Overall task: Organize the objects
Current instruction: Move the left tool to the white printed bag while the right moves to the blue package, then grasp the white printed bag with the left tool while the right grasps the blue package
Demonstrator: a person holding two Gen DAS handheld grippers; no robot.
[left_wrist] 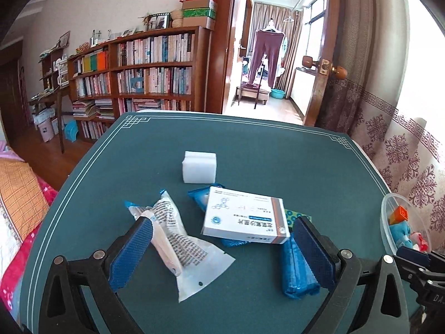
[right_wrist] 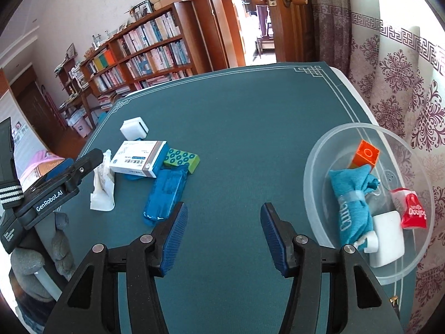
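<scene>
On the green table mat (left_wrist: pixel 250 144) lies a heap: a white medicine box (left_wrist: pixel 244 217) on a blue packet (left_wrist: pixel 198 196), a white printed packet (left_wrist: pixel 172 239), a blue wrapped packet (left_wrist: pixel 296 270), a green dotted block (right_wrist: pixel 182 160) and a white foam block (left_wrist: pixel 198 167) behind. My left gripper (left_wrist: pixel 222 250) hangs wide open over the heap, its pads clear of the box and packets. My right gripper (right_wrist: pixel 224 208) is open over bare mat, between the heap and a clear plastic bowl (right_wrist: pixel 314 150).
The bowl holds an orange block (right_wrist: pixel 365 153), a teal cloth bag (right_wrist: pixel 350 203), a red sachet (right_wrist: pixel 413 211) and a white item (right_wrist: pixel 388 239). A patterned curtain (right_wrist: pixel 403 83) is close on the right. A bookshelf (left_wrist: pixel 144 66) and doorway (left_wrist: pixel 272 55) lie beyond the table; bedding (left_wrist: pixel 19 194) is at left.
</scene>
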